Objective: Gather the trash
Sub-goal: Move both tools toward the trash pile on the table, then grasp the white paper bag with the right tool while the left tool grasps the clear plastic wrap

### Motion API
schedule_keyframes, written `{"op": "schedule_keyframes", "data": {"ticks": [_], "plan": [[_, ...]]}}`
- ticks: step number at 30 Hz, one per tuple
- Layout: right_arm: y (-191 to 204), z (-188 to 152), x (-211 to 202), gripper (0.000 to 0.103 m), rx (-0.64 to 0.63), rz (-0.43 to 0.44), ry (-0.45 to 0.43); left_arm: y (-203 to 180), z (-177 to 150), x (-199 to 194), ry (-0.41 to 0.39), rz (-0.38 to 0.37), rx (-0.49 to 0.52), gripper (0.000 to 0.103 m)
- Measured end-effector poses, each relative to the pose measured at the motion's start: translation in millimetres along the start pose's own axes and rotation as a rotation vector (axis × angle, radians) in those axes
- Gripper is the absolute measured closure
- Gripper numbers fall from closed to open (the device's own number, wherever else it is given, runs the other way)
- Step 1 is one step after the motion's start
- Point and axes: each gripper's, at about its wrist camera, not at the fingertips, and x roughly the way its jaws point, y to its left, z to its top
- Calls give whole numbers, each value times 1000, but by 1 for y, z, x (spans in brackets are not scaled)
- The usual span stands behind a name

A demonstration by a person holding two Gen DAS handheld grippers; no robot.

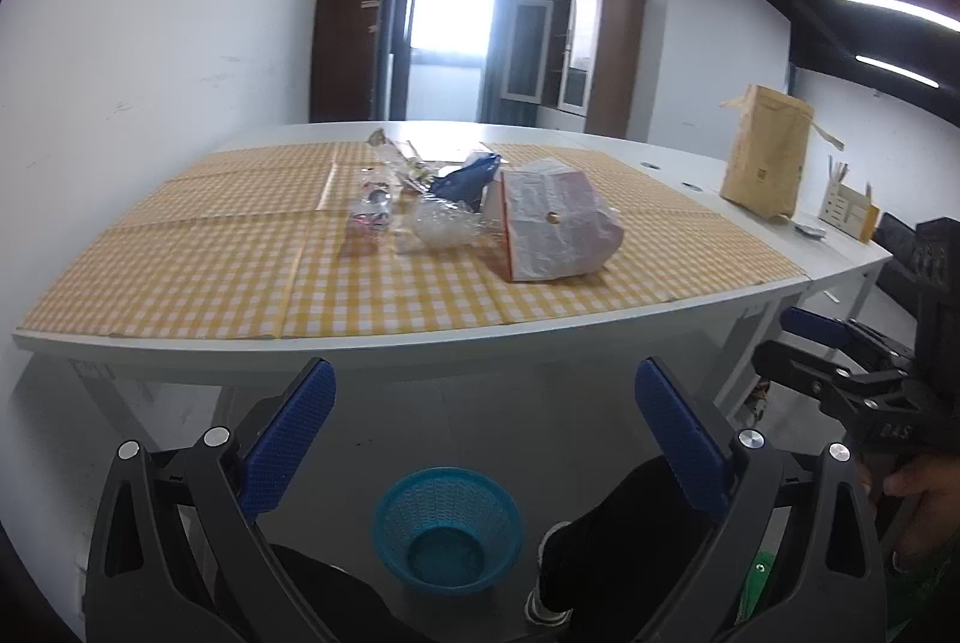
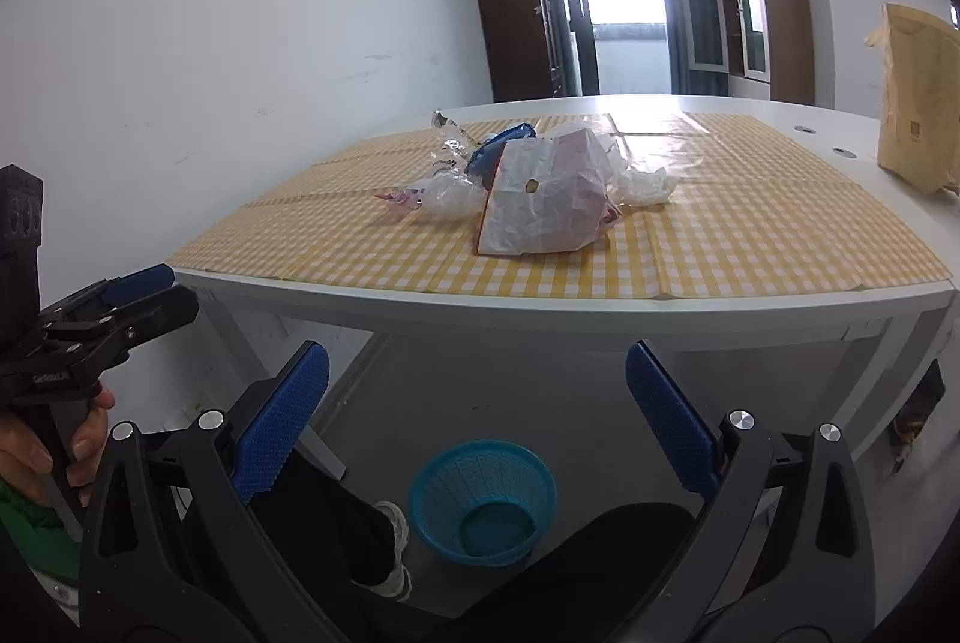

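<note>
A pile of trash lies mid-table on the yellow checked cloth (image 1: 210,247): a crumpled white and pink bag (image 1: 558,226) (image 2: 546,199), a blue wrapper (image 1: 465,181) (image 2: 501,145), clear plastic wrappers (image 1: 444,226) (image 2: 447,196) and a clear bottle (image 1: 375,205). A blue mesh bin (image 1: 447,526) (image 2: 483,502) stands on the floor in front of the table. My left gripper (image 1: 483,397) is open and empty, held below the table's front edge above the bin. My right gripper (image 2: 477,385) is open and empty, likewise.
A tall brown paper bag (image 1: 765,151) (image 2: 921,97) stands at the table's right. A small box holder (image 1: 849,211) sits beyond it. The person's legs and shoes (image 2: 393,553) are beside the bin. A white wall is at the left.
</note>
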Motion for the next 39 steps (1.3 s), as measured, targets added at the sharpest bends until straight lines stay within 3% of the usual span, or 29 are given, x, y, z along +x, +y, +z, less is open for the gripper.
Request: {"op": "schedule_keyframes", "data": {"ticks": [3,11,17,23,25,29,33,39], "plan": [[-2,2,4,9,4,10,3,-2,-6,5,-10,40,34,6],[-11,9,22,9,-4,8,25,13,-1,19,22,40,23,6],[-24,26,47,9,29,23,25,21,20,40,0,81,20,6],[-39,44,78,10,41,7,35,37,41,74,58,57,-19,6],[-46,50,88,14,45,5,48,40,44,90,97,53,-22,6],[-62,61,112,16,65,-5,70,46,58,119,103,59,-23,6],[-72,72,134,29,67,-8,99,52,73,147,109,56,-40,6],[-89,92,159,35,85,-10,107,56,97,195,164,42,-83,6]]}}
